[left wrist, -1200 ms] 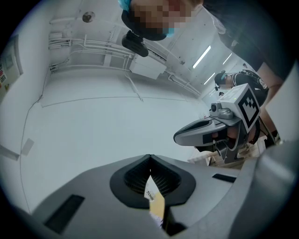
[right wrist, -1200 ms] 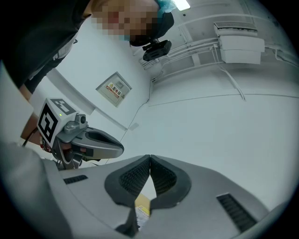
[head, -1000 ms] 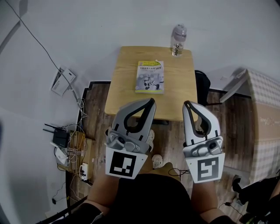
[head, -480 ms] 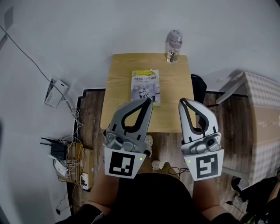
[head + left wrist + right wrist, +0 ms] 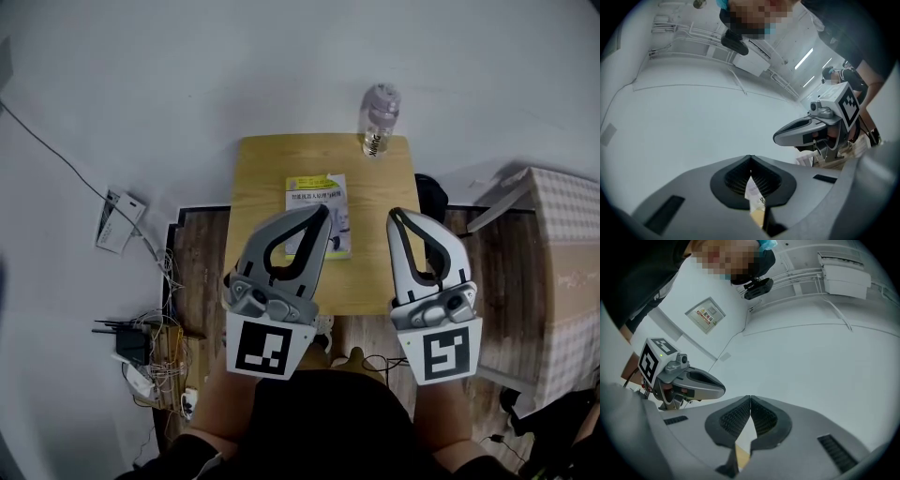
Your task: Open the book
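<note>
**Currently catalogued: one closed book on the desk, two shut tongs above its near edge**

Head view.
- Desk [image 5: 253, 187]: small, light wood, set against a pale wall on a plank floor.
- Book [image 5: 319, 192]: lies flat near the middle of the desk with its cover up and closed. Its near left part is hidden behind the left tongs.
- Bottle [image 5: 378, 119]: clear plastic, upright at the far right corner of the desk, well apart from the book.
- Left tongs [image 5: 322, 212]: grey, held above the near half of the desk. The jaws are closed to a point and the tip overlaps the book in the picture; contact cannot be told.
- Right tongs [image 5: 396, 215]: paler, held near the desk's right edge beside the book. The jaws are likewise closed.
- Tangle of cables [image 5: 155, 342]: on the floor off the desk's left edge.

Left gripper view.
- The left jaws meet tip to tip with nothing pinched between them.
- Through the notch under the tips show a sliver of the bottle's label and a strip of desk.
- The right tongs hang at the right of this view.
- Ceiling lights [image 5: 806, 58] show above a white wall.

Right gripper view.
- The right jaws are pressed together at the tips and grip nothing.
- A wedge of desk shows below them.
- The left tongs hang at the left of this view.
- Wall notice [image 5: 705, 314]: framed, its print too small to read.
</note>
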`<state>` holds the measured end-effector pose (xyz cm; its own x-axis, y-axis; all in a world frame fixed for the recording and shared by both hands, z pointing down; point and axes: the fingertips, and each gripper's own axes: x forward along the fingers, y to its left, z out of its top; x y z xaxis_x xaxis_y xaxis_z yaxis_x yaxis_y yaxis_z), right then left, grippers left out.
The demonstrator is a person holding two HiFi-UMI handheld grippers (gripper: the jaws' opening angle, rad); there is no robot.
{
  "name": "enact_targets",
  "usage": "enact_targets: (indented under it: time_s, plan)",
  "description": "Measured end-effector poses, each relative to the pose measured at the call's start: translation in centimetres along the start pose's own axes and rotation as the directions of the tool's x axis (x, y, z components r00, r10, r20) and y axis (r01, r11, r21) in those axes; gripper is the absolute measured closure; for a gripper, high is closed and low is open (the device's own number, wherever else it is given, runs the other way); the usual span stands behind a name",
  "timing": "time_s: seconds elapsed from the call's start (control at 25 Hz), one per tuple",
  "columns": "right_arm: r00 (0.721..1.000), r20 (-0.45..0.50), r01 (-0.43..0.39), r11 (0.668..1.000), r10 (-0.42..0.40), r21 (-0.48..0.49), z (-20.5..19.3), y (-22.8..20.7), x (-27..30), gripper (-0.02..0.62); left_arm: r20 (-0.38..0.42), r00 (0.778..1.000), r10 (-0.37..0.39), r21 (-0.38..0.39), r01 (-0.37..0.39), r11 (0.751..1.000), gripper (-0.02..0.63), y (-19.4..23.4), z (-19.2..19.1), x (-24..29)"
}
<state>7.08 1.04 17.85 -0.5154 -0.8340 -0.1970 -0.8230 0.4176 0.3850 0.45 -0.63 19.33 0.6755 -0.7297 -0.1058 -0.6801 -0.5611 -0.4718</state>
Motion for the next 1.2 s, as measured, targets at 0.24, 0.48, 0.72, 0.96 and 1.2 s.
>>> enact_targets:
  time_s: [0.24,0.48,0.72,0.96,1.2]
  plan:
    - [1.000,-0.001,0.022,1.000,-0.022,-0.005,-1.0,-0.9,3.0,0.566,0.018,0.999,-0.027,0.010,0.026,1.000,0.601,2.1,-1.2,2.1]
    - [0.999,-0.021,0.041,0.999,-0.041,-0.029,-1.8,-1.3,5.4,0.566,0.039,0.998,-0.053,0.007,0.053,0.999,0.601,3.9,-2.3,3.7]
    - [0.996,-0.031,0.082,0.996,-0.083,-0.021,-2.3,-1.9,6.5,0.566,0.050,0.996,-0.074,-0.003,0.074,0.997,0.601,4.9,-3.4,4.2]
    - [0.996,-0.044,0.076,0.997,-0.077,-0.030,-2.7,-1.3,6.8,0.566,0.053,0.995,-0.086,-0.010,0.087,0.996,0.601,5.2,-3.9,4.5]
    - [0.996,-0.048,0.072,0.997,-0.073,-0.025,-3.4,-1.7,7.1,0.566,0.042,0.995,-0.095,-0.015,0.096,0.995,0.601,5.0,-4.5,5.1]
